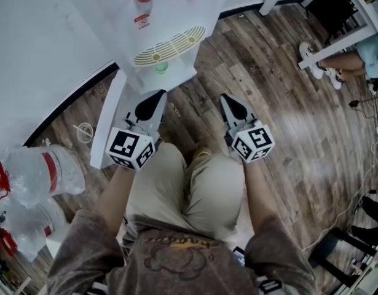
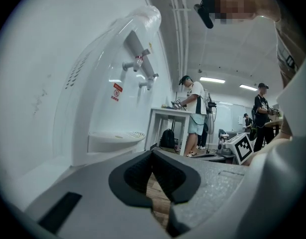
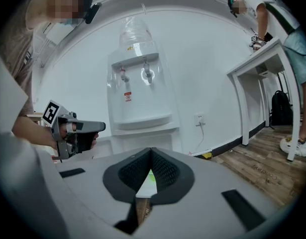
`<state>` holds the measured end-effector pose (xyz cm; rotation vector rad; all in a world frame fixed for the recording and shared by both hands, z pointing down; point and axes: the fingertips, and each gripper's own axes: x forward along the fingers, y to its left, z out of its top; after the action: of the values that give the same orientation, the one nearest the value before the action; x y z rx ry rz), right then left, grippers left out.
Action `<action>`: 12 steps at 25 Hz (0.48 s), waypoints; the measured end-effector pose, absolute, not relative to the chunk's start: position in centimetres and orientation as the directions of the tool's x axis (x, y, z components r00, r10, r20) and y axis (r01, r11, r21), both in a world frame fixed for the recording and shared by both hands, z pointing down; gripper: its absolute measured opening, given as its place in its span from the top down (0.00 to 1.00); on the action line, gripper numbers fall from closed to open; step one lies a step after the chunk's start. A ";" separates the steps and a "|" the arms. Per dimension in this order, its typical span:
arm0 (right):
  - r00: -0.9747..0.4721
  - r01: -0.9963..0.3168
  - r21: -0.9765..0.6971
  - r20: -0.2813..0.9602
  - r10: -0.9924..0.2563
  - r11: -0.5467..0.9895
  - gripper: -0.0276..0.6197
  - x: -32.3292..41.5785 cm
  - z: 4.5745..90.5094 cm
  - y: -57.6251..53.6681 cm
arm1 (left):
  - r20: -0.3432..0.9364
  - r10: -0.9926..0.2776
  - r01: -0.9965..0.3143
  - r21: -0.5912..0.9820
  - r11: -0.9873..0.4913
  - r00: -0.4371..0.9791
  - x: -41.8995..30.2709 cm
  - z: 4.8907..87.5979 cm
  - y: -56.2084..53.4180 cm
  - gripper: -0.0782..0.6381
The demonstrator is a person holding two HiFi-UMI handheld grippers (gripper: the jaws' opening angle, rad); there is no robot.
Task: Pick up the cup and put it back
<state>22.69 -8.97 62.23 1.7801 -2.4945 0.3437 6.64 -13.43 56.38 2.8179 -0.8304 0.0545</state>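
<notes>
Pointing toward a white water dispenser (image 1: pixel 109 17), the left hand-held gripper (image 1: pixel 157 98) and the right hand-held gripper (image 1: pixel 230 102) are held side by side over the person's legs, each with jaws pressed together on nothing. A small green cup (image 1: pixel 161 67) is seen on the dispenser's lower ledge, just under the drip tray (image 1: pixel 170 45), apart from both grippers.

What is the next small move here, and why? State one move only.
Probably open the right gripper and ease it forward toward the green cup. It and the left gripper are shut and empty; the cup stands untouched below the water dispenser's drip tray, and the right gripper view shows green straight past its tips.
</notes>
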 end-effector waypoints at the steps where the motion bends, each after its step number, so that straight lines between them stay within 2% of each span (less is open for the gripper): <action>1: -0.332 -0.940 -0.145 0.175 -0.927 0.310 0.95 22.5 62.3 -9.0 | 0.091 -0.534 -0.541 0.180 -0.821 0.840 6.3 56.4 -13.4 0.89; 12: -0.330 -0.941 -0.139 0.182 -0.926 0.308 0.95 20.8 63.0 -9.6 | 0.097 -0.547 -0.555 0.185 -0.811 0.831 4.3 56.9 -13.2 0.89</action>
<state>20.78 -9.59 62.99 1.7775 -2.4849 0.3383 4.33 -13.24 56.89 2.8074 -0.8549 0.0582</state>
